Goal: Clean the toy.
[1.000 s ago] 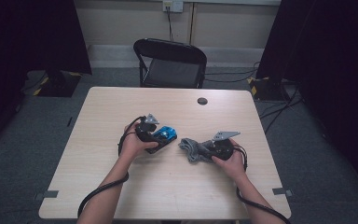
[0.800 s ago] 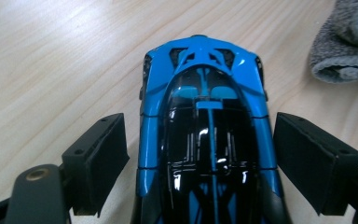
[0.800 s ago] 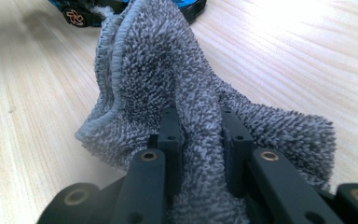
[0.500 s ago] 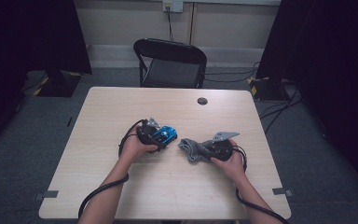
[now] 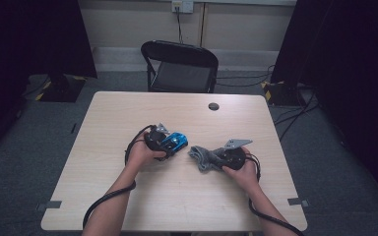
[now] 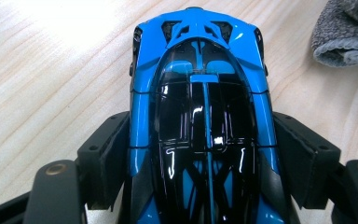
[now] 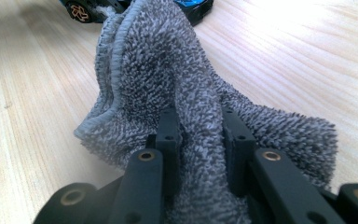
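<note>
Left hand-held gripper (image 5: 170, 144) clamps a blue toy car (image 5: 173, 141) by its flanks, near the middle of the bench (image 5: 128, 113); in the left gripper view the jaws press both sides of the blue-and-black body (image 6: 200, 107), the car's far end pointing away from the camera, with wood grain open ahead and to the left of it. Right hand-held gripper (image 5: 216, 156) is clenched on a grey towel (image 5: 203, 157), bunched up just right of the car; the right gripper view has a fold of the towel (image 7: 168, 79) pinched between the jaws, the rest draping onto the bench on both sides. Car and towel sit close with a narrow strip of wood between them in the high view; in the left gripper view the towel's corner (image 6: 345, 32) lies at upper right, apart from the car. In the right gripper view a gold-spoked wheel (image 7: 80, 10) peeks past the towel's top edge. Both things are well in from every bench edge: wide bare wood at far left, along the far side and along the near edge. A small dark round disc (image 5: 213, 106) lies near the far edge, well apart from the grippers. A black folding chair (image 5: 179, 66) stands beyond the far edge. A cable (image 5: 103, 201) trails off the near edge by the left forearm.
</note>
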`<state>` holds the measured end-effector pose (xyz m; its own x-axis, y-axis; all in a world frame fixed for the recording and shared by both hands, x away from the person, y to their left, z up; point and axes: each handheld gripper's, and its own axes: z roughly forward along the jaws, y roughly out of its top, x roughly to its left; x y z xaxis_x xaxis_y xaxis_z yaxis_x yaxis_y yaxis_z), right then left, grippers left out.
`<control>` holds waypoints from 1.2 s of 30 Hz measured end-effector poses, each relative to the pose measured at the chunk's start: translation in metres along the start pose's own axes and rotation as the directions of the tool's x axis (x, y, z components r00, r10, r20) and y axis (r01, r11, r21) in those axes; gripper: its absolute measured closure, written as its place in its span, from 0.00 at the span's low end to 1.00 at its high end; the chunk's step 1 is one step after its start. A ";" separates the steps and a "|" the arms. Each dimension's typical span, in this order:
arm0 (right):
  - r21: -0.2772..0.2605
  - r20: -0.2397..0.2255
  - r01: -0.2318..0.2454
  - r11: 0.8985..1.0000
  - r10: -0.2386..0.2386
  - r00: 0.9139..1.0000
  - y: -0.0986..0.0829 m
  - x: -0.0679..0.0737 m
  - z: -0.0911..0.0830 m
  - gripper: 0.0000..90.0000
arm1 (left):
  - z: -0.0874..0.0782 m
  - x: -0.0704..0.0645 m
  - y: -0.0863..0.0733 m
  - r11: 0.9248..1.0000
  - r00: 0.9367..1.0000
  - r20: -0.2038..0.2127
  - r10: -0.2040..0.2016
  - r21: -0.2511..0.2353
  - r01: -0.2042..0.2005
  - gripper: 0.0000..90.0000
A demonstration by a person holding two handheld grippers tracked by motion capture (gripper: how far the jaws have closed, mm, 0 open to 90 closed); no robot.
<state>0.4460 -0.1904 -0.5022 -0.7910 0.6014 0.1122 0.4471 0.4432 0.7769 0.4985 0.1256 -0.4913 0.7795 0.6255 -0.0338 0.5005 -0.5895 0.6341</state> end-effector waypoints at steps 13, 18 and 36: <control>-0.001 -0.006 -0.003 1.000 0.003 1.000 0.000 0.000 0.000 0.81 | -0.002 0.001 -0.002 0.999 0.999 0.009 -0.040 -0.007 0.040 0.29; -0.001 -0.009 -0.006 1.000 0.006 1.000 0.000 -0.001 0.000 0.80 | -0.002 0.002 -0.001 0.999 0.999 0.012 -0.033 -0.005 0.033 0.29; -0.002 -0.013 -0.008 1.000 0.008 1.000 0.000 -0.001 0.000 0.80 | 0.003 0.001 0.010 0.998 0.998 0.001 -0.070 0.008 0.070 0.21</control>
<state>0.4470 -0.1912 -0.5023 -0.7927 0.5964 0.1263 0.4526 0.4369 0.7774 0.5055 0.1188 -0.4871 0.7432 0.6644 -0.0791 0.5567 -0.5485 0.6239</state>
